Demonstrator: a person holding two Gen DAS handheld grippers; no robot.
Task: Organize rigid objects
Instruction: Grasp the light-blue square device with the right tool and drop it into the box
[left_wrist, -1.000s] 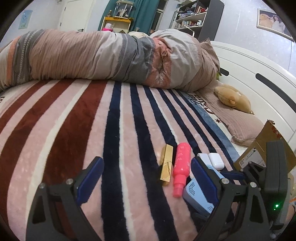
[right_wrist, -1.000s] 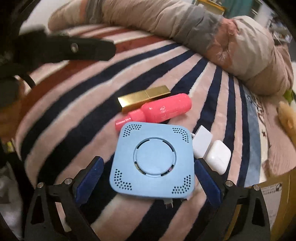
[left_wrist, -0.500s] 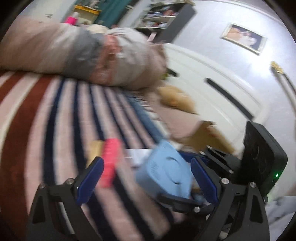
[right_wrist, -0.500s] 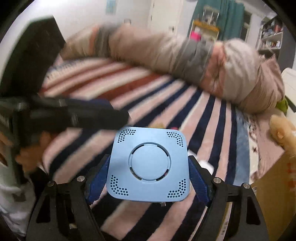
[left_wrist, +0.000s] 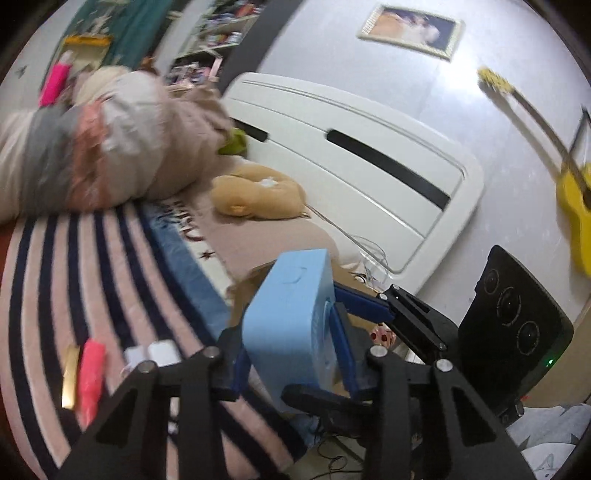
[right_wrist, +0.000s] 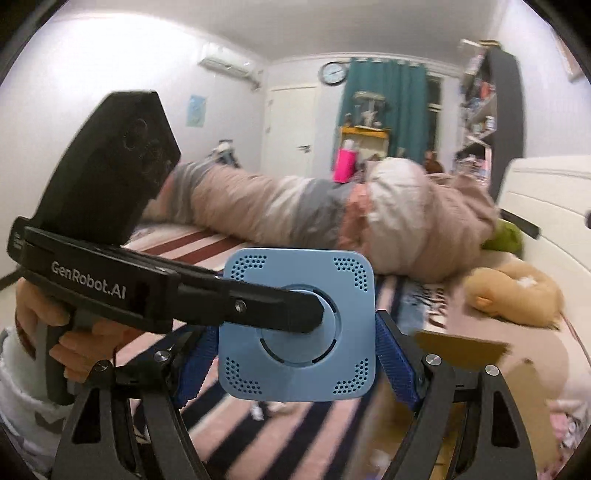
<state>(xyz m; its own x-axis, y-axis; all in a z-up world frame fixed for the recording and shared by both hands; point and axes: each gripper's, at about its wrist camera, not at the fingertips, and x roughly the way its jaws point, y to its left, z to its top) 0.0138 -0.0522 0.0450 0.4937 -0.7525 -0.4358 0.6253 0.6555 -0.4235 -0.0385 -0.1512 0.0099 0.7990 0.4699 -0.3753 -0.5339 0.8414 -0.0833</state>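
Blue box (right_wrist: 297, 328): square, rounded corners, perforated corner grilles and a round centre disc; held in the air above the striped blanket (left_wrist: 92, 266), clear of the bed. Right tongs (right_wrist: 293, 356): clamped on the box, one blue pad against each of its side edges. Left tongs (left_wrist: 293, 356): also closed on the same box, one finger (right_wrist: 258, 308) lying across the grilled face up to the centre disc, the other behind it; in the left wrist view the box (left_wrist: 291, 314) sits edge-on between the two blue pads. Left hand (right_wrist: 48, 325): wrapped round the black handle, white sleeve at the wrist. On the blanket, low in the left wrist view: gold bar (left_wrist: 71, 371) and pink bottle (left_wrist: 90, 373) side by side, just beside them two small white cases (left_wrist: 155, 352), touching each other. Cardboard box (right_wrist: 461, 347): brown flaps showing behind and below the held box, at the bed's edge. Further back: rolled duvet (left_wrist: 92, 147), tan plush toy (left_wrist: 258, 192), white headboard (left_wrist: 351, 162), yellow guitar (left_wrist: 576, 206) against the wall.
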